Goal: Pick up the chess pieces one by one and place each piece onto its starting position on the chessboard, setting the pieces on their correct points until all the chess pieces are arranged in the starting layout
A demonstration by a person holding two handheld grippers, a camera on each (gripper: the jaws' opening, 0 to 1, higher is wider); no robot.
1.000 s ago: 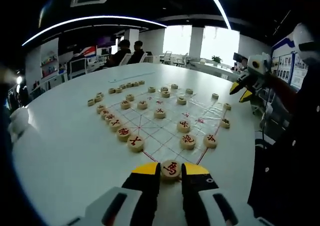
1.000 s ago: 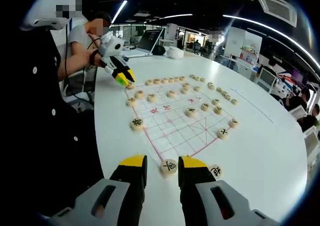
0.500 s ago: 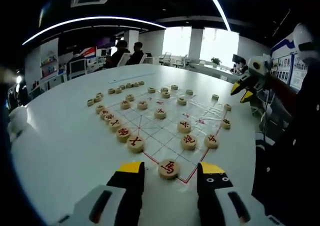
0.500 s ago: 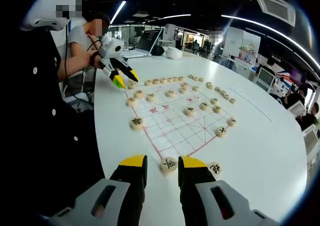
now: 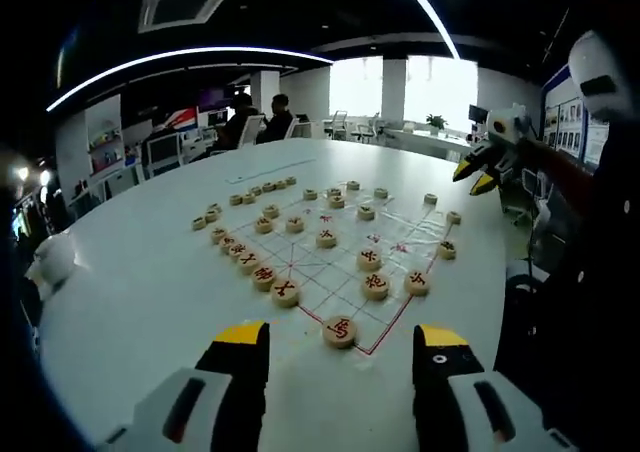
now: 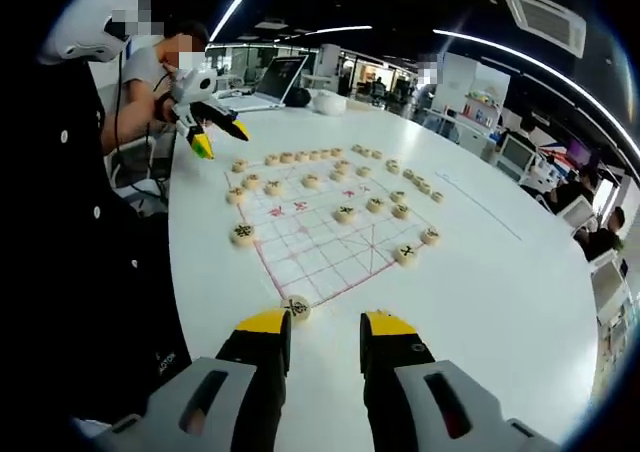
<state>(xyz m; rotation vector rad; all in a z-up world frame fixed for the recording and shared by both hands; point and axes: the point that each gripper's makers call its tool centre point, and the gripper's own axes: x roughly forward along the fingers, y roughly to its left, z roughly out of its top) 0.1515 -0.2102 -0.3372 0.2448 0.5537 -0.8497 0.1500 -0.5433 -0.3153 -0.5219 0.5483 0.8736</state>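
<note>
The left gripper is hanging with its jaws spread wide, having let go of the red-marked piece, which is now sitting alone at the near corner of the chessboard; a second ago those jaws were pinching it. The right gripper is also pulling back with jaws apart and empty, leaving its black-marked piece on the opposite near corner. Both placements look finished, so each hand is probably heading for another piece.
</note>
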